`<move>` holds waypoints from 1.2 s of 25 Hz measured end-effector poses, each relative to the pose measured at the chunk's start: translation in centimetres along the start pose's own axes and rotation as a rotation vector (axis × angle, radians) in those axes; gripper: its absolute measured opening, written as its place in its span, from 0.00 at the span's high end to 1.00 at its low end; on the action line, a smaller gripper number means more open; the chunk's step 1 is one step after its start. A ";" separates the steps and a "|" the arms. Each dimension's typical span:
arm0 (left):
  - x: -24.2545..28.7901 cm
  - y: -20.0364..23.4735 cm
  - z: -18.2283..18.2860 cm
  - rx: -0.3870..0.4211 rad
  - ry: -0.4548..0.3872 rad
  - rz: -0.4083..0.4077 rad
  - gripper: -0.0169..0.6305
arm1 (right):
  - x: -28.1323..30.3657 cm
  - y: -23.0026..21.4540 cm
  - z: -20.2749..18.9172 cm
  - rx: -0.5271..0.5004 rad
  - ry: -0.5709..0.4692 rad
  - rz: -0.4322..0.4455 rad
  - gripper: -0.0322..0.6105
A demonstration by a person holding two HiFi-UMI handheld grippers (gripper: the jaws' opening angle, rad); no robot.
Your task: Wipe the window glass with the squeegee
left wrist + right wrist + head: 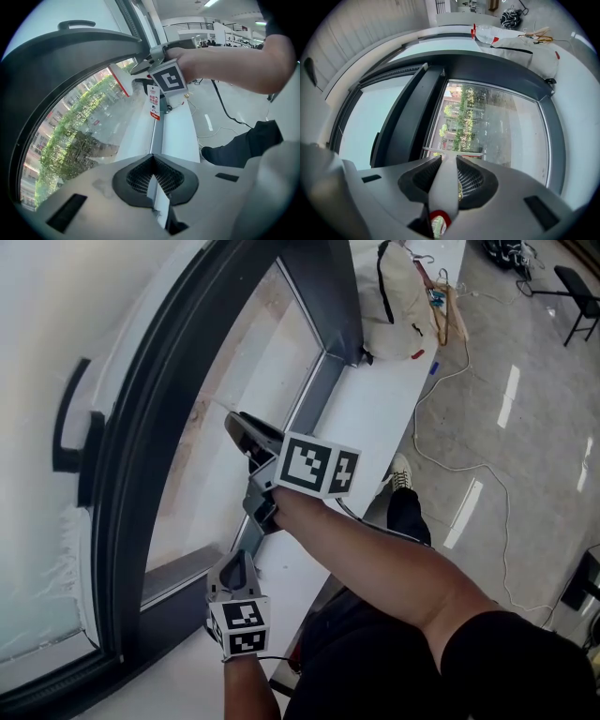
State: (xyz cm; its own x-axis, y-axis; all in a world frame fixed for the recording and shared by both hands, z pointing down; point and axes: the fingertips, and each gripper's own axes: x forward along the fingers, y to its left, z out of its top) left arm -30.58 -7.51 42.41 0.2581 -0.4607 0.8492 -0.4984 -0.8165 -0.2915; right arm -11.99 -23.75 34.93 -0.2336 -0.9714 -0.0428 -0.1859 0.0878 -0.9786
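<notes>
The window glass (246,371) sits in a dark frame (141,474) above a white sill (375,399). My right gripper (247,434) is shut on the squeegee's white handle (443,187). The squeegee's thin blade (452,151) lies across the lower part of the pane (501,122). In the left gripper view the white, red-edged blade (119,78) meets the glass, and a printed tag (153,101) hangs below the right gripper (146,62). My left gripper (236,559) rests low by the frame's bottom corner. Its jaws (152,174) are shut, and I see nothing held.
A pale bag (398,301) with hangers lies on the far end of the sill. A white cable (441,381) trails over the shiny floor on the right. A dark window handle (70,418) is on the left sash. The person's legs and a shoe (400,472) stand beside the sill.
</notes>
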 end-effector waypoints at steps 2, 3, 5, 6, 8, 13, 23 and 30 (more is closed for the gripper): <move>-0.1 0.1 -0.6 -0.007 0.005 0.003 0.97 | -0.2 -0.1 -1.2 0.006 0.015 -0.004 0.81; -0.1 0.1 -0.9 -0.011 0.007 0.005 0.97 | -0.3 -0.1 -1.8 0.008 0.023 -0.006 0.81; -0.1 0.2 -1.5 -0.019 0.011 0.008 0.97 | -0.5 -0.1 -2.9 0.014 0.039 -0.009 0.81; -0.2 0.3 -1.8 -0.023 0.014 0.010 0.97 | -0.6 -0.2 -3.4 0.017 0.046 -0.010 0.81; -0.2 0.5 -2.4 -0.032 0.019 0.016 0.97 | -0.8 -0.2 -4.4 0.023 0.058 -0.011 0.81; -0.6 1.0 -3.8 -0.050 0.034 0.030 0.97 | -1.1 -0.1 -6.8 0.033 0.091 -0.006 0.81; -1.1 1.1 -5.9 -0.072 0.065 0.044 0.97 | -1.3 0.4 -12.1 0.065 0.174 0.004 0.81; -1.4 0.4 -6.1 -0.071 0.082 0.046 0.97 | -1.6 0.2 -13.7 0.079 0.210 0.006 0.81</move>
State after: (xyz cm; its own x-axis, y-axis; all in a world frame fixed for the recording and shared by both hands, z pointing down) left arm -36.19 -5.08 43.80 0.1667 -0.4650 0.8694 -0.5664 -0.7669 -0.3016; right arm -24.72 -19.15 37.58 -0.4300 -0.9027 -0.0138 -0.1103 0.0677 -0.9916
